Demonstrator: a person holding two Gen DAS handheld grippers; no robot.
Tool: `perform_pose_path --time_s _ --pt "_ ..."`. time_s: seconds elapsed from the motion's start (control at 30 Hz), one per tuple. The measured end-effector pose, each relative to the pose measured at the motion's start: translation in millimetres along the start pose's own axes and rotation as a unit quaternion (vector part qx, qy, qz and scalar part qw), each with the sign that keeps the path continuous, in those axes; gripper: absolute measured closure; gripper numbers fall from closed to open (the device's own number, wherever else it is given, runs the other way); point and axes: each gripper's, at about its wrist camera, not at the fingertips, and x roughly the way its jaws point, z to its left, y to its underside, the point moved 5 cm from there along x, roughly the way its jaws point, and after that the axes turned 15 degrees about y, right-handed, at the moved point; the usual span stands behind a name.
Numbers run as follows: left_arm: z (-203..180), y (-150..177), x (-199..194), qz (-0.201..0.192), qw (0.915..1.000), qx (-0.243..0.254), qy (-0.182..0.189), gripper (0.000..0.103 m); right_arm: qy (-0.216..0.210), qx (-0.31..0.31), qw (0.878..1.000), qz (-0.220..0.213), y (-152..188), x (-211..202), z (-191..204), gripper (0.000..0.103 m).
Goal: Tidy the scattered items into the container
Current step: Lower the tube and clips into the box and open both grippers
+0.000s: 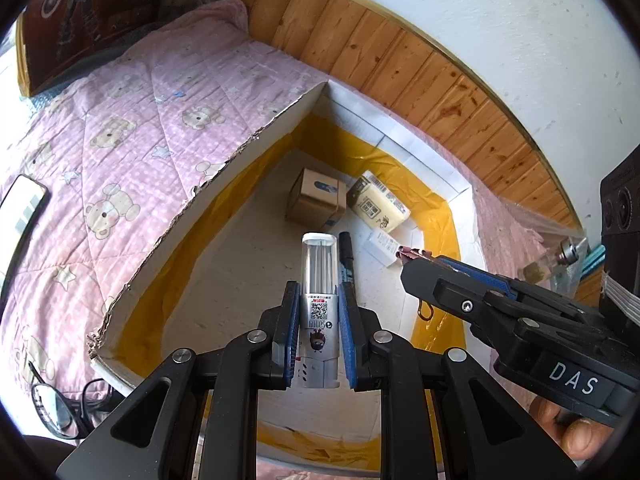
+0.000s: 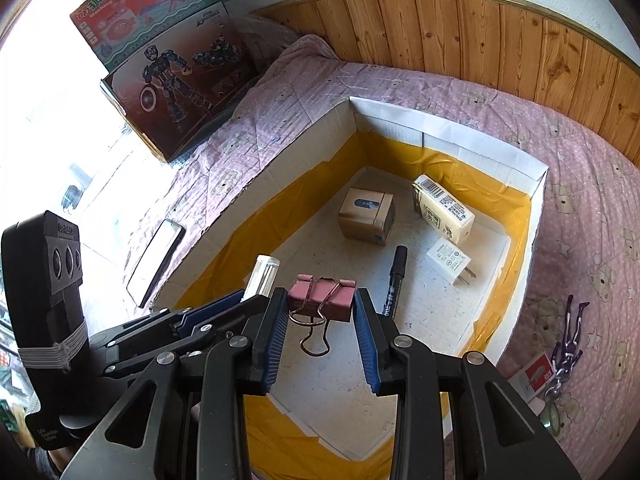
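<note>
A white cardboard box (image 1: 256, 148) (image 2: 448, 128) with yellow tape inside lies on the pink quilt. It holds a small brown carton (image 1: 316, 200) (image 2: 366, 214), a cream pack (image 1: 378, 202) (image 2: 444, 208), a white charger plug (image 2: 450, 266) and a black marker (image 1: 347, 254) (image 2: 396, 280). My left gripper (image 1: 319, 316) is shut on a clear tube of refills (image 1: 319, 276) (image 2: 262, 276), held over the box. My right gripper (image 2: 320, 308) (image 1: 408, 258) is shut on a pink binder clip (image 2: 322, 296) (image 1: 412, 255), also above the box.
On the quilt left of the box lie a phone (image 1: 22, 208) (image 2: 156, 262) and glasses (image 1: 52, 404). Toy boxes (image 2: 176, 92) lean at the head. A key-ring figure (image 2: 570, 336) and a red card (image 2: 538, 374) lie on the right. Wood panelling (image 2: 480, 36) runs behind.
</note>
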Motion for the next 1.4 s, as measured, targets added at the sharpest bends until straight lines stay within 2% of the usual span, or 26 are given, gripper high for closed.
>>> perform_pose_path --time_s 0.8,0.97,1.1,1.4 --pt "9.5 -0.8 7.6 0.008 0.9995 0.005 -0.032 0.082 -0.009 0.046 0.997 0.067 -25.0 54.6 -0.3 0.068" --pt "10.2 -2.3 6.9 0.007 0.9996 0.004 -0.028 0.082 -0.012 0.068 0.994 0.081 -25.7 65.7 -5.5 0.067" --pt "6.9 -2.4 7.0 0.006 0.9998 0.006 -0.020 0.077 -0.013 0.068 0.994 0.086 -23.2 68.4 -4.8 0.067" --pt "7.6 -3.8 0.0 -0.007 1.0000 -0.004 0.000 0.076 -0.017 0.070 0.994 0.086 -21.5 64.4 -5.1 0.064"
